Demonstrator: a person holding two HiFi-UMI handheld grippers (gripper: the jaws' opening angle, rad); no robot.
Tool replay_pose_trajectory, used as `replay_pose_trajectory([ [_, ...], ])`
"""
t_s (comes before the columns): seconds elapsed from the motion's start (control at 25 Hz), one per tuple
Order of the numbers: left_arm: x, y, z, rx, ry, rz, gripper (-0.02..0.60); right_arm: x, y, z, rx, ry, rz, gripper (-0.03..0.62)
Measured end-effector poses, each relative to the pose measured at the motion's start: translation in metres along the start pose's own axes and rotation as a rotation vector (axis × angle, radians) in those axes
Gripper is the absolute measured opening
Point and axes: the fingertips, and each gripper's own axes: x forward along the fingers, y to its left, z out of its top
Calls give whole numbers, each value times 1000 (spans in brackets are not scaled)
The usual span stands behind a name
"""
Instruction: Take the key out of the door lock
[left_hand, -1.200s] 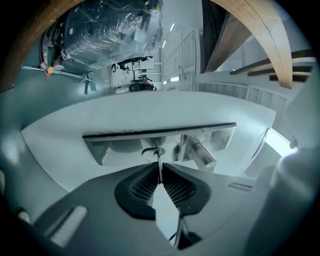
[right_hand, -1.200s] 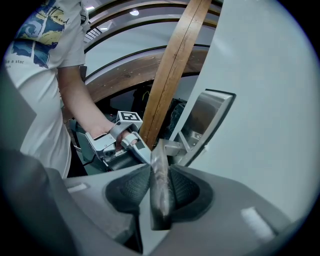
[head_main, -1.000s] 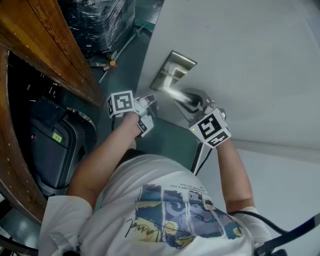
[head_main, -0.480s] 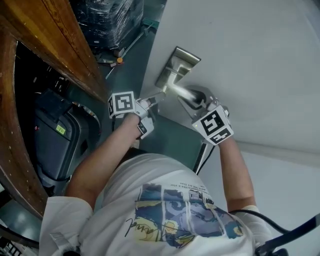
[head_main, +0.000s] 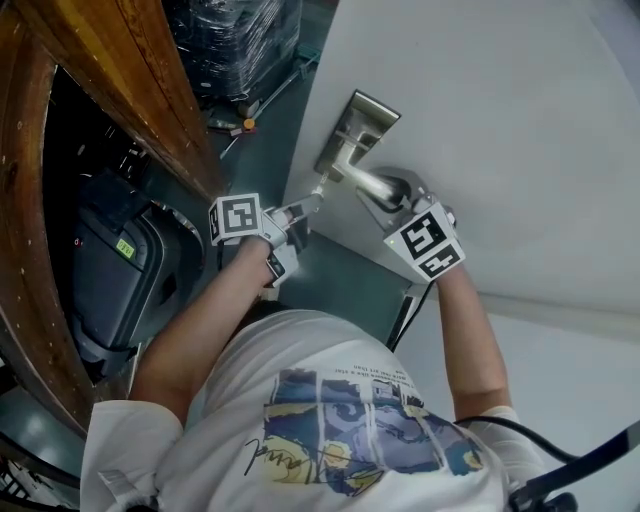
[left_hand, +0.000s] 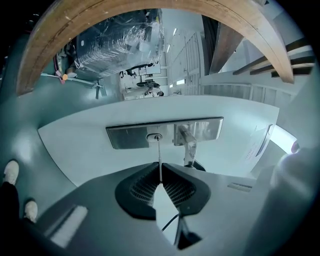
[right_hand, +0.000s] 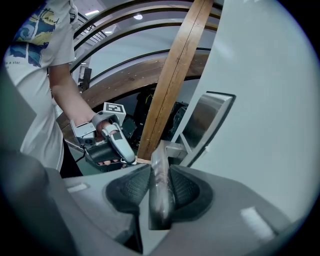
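- Key (left_hand: 159, 152): seen edge-on as a thin metal blade. Its near end is pinched between the pads of the left tool (left_hand: 160, 167), which are closed tight on it. Its far end reaches the keyhole (left_hand: 157, 136).
- Just to the right of it, the right tool (right_hand: 160, 170) is clamped on the handle (right_hand: 159, 205). The metal lever lies lengthwise between the ribbed pads, which press on both of its sides.
- In the head view, both forearms reach forward from a printed white shirt (head_main: 340, 430). The two tools sit close together at the lock but do not touch.
- Behind the tools, the lock plate (left_hand: 130, 136) is a brushed-metal rectangle. It carries the keyhole and, beside that, the root of the handle.
- The plate sits on the door (head_main: 500, 120), a plain pale panel that stands open.
- Past the door's edge lies a dark green floor (head_main: 260, 140).
- A curved wooden arch (head_main: 130, 90) rises over it.
- Farthest back stands a stack wrapped in clear plastic (left_hand: 120, 42).
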Motion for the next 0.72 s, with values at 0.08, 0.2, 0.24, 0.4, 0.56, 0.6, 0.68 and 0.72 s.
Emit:
replay_pose_trajectory([
  [0.08,-2,-2,-2,12,-3,9,23,0,0,1,14,-15,7,121],
  [0.2,-6,-3,-5,45,-7,28,23,-2,-1,2,19,-38,17,126],
  [0.24,-7,-4,-6,59,-7,33,23,-4,-2,1,21,-44,17,137],
  [0.4,-12,-10,-13,115,-11,48,23,-18,-4,-6,68,-77,19,153],
  [0.56,-18,-13,-21,129,-29,54,23,-40,-6,-20,92,-86,-27,153],
  [0.6,-19,-14,-23,132,-35,55,23,-46,-6,-24,102,-83,-40,153],
  [0.68,-23,-17,-29,142,-44,58,23,-59,-4,-33,128,-87,-65,153],
  [0.72,-26,-20,-31,150,-49,60,23,-65,-2,-35,137,-97,-75,153],
])
